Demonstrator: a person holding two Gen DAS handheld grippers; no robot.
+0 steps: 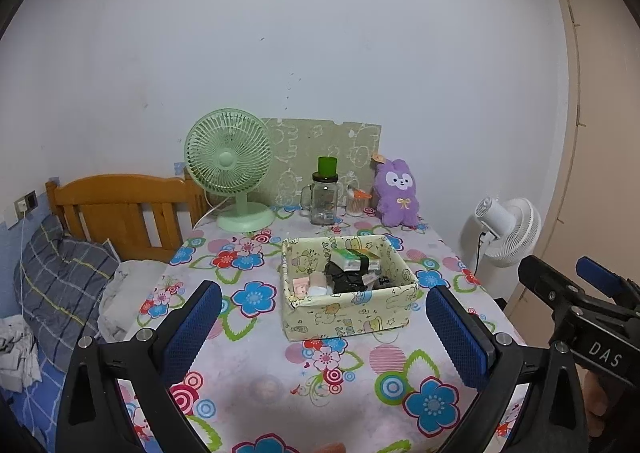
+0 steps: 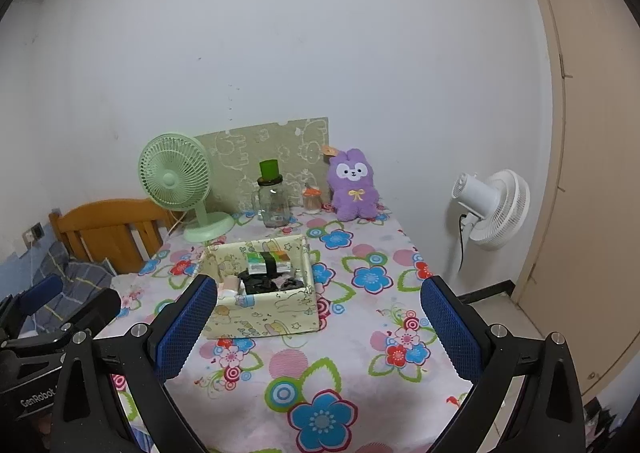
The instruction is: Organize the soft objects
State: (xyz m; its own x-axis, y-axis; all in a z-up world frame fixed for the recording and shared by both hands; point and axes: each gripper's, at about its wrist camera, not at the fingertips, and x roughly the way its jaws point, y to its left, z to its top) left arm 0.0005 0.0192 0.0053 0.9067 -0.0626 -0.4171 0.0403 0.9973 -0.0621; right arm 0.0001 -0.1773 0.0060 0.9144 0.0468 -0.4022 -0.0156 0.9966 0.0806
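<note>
Both grippers hover over the near edge of the flowered surface (image 1: 256, 373), apart from everything on it. The left gripper (image 1: 324, 333) and the right gripper (image 2: 318, 329) both have their fingers spread wide and hold nothing. The purple plush toy (image 1: 396, 193) sits upright at the far right corner. The fabric box (image 1: 348, 313) stands mid-surface.

the fabric storage box (image 1: 348, 307) sits mid-table (image 1: 248, 373); behind it stand desk fan (image 1: 230, 169), glass jar (image 1: 323, 197), then plush bunny (image 1: 396, 193) rightmost.
</note>
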